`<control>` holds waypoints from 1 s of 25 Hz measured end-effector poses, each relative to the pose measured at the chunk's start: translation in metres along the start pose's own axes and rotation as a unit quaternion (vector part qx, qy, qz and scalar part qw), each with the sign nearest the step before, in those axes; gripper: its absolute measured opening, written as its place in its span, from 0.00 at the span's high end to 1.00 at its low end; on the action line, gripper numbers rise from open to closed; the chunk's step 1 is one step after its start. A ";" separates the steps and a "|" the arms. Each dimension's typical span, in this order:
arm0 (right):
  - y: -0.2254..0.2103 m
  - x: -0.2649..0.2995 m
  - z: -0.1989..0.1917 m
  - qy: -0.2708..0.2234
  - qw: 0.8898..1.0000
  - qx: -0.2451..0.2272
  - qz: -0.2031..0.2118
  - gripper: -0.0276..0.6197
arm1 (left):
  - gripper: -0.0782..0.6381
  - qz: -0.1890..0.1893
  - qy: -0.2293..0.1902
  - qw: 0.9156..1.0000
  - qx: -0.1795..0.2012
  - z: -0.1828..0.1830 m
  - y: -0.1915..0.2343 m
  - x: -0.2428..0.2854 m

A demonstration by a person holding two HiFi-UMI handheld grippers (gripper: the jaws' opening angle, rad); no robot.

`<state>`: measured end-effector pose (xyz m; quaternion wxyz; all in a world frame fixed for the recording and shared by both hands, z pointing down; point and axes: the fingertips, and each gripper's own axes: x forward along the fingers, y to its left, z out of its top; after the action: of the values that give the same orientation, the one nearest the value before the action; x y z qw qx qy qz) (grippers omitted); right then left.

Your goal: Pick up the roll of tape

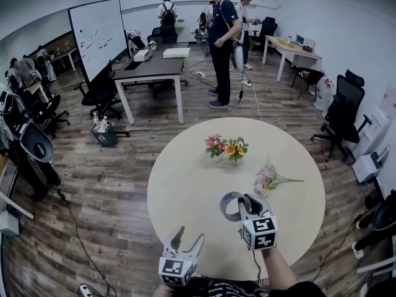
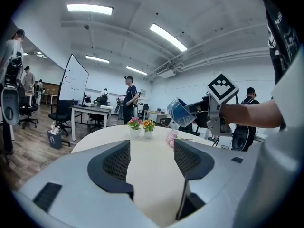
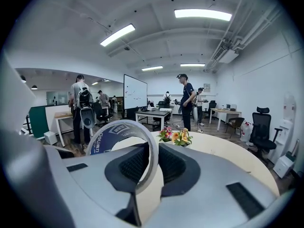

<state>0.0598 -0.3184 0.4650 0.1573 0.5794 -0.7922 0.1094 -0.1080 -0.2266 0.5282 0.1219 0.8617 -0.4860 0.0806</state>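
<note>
My right gripper (image 1: 242,204) is shut on the roll of tape (image 1: 229,206), a grey ring with a blue inner face, and holds it above the round cream table (image 1: 185,184). In the right gripper view the jaws (image 3: 153,158) pinch the ring's wall, and the tape (image 3: 110,133) stands out to the left. The left gripper view shows the tape (image 2: 180,112) lifted in the air at the right, ahead of the right gripper (image 2: 194,114). My left gripper (image 1: 187,237) hovers at the table's near edge, open, with nothing between its fingers (image 2: 114,163).
Two small pots of flowers (image 1: 226,147) stand at the table's far middle, and a loose bouquet (image 1: 267,178) lies to the right. Beyond the table are a person (image 1: 221,42), a dark desk (image 1: 151,67), a whiteboard (image 1: 99,36) and office chairs (image 1: 343,113).
</note>
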 end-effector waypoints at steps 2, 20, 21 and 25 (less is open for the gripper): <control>0.001 -0.011 -0.004 -0.005 1.000 0.006 -0.008 0.85 | 0.46 -0.004 0.000 1.000 0.003 0.001 -0.004 0.000; 0.017 -0.103 -0.075 -0.003 0.998 0.006 -0.055 0.85 | 0.46 -0.028 -0.002 1.000 0.012 -0.006 -0.037 -0.005; 0.019 -0.106 -0.080 0.001 0.998 0.003 -0.056 0.85 | 0.46 -0.029 -0.002 0.999 0.013 -0.006 -0.038 -0.005; 0.023 -0.111 -0.094 0.013 0.999 -0.003 -0.053 0.85 | 0.46 -0.039 -0.002 0.999 0.014 -0.006 -0.045 -0.006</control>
<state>0.0807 -0.1803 0.5104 0.1748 0.6183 -0.7589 0.1055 -0.0724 -0.1977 0.5267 0.1120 0.8816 -0.4514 0.0810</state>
